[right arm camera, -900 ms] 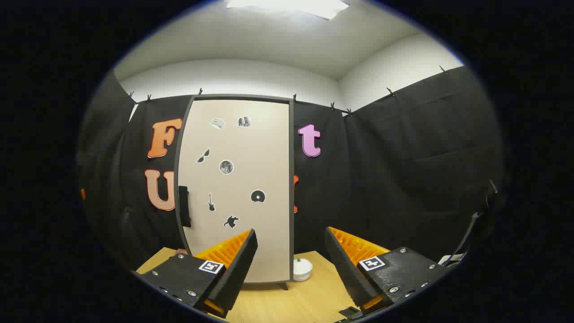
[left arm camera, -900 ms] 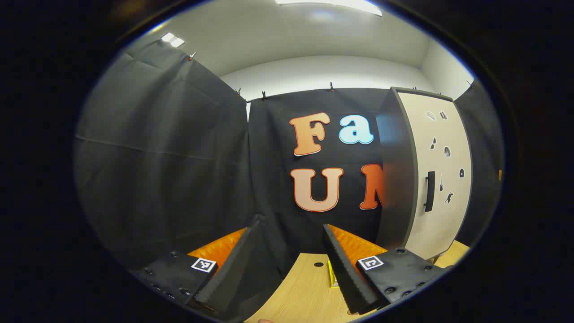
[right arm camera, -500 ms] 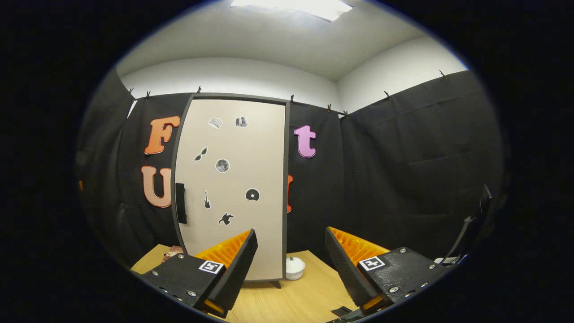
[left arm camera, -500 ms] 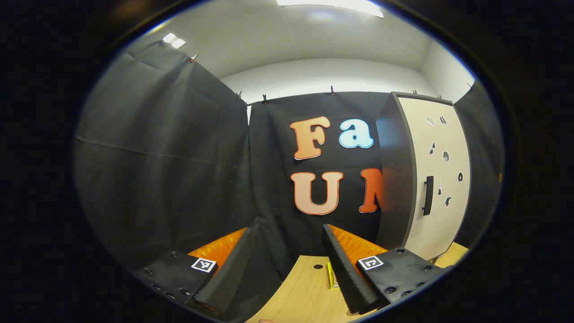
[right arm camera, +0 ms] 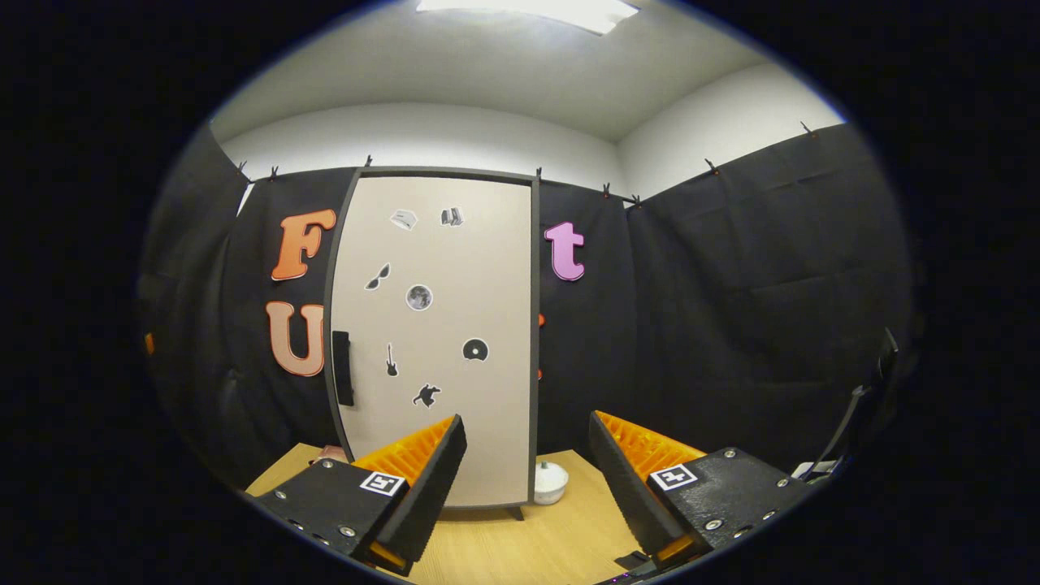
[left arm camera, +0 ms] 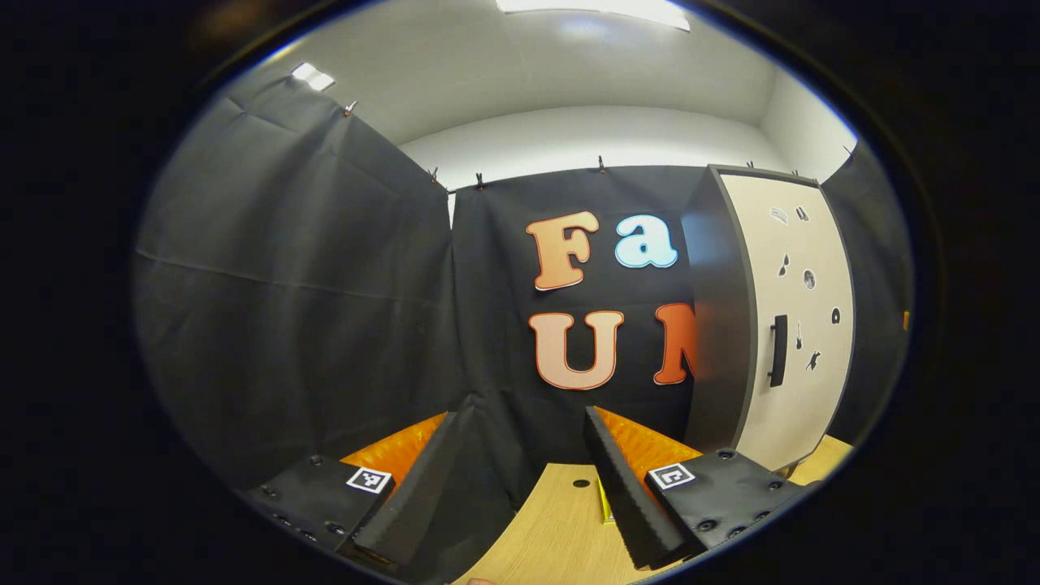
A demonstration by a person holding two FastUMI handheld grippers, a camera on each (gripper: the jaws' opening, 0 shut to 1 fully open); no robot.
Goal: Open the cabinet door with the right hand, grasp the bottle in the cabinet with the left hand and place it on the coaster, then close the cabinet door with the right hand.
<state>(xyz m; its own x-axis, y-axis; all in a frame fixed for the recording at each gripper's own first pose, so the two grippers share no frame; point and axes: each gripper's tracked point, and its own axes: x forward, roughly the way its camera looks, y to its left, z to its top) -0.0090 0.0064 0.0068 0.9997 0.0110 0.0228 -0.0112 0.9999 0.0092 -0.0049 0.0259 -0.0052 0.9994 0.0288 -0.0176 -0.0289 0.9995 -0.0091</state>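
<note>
Not much has shifted since a moment back: the right gripper (right arm camera: 524, 475) view has drifted a touch, so the cabinet (right arm camera: 435, 341) sits slightly more to the right in it, and the left gripper (left arm camera: 520, 475) view barely changes. Both grippers hang released, jaws spread with nothing between them.

Looks to me like step one, opening the door, hasn't really started. The door (right arm camera: 439, 325) is flat shut, so the bottle is still somewhere behind it and I can't see it. The cabinet stands at the far side of the wooden table (right arm camera: 520, 552), tall and upright, long axis vertical, face toward us. Its dark handle (right arm camera: 343, 367) is a vertical bar on the door's left edge, so the door probably swings from the right.

Next move, I'd guess: right gripper goes up and left to that handle, closes around it, then pulls. A small white thing (right arm camera: 549, 481) sits at the cabinet's right foot; no idea if that's the coaster.
</note>
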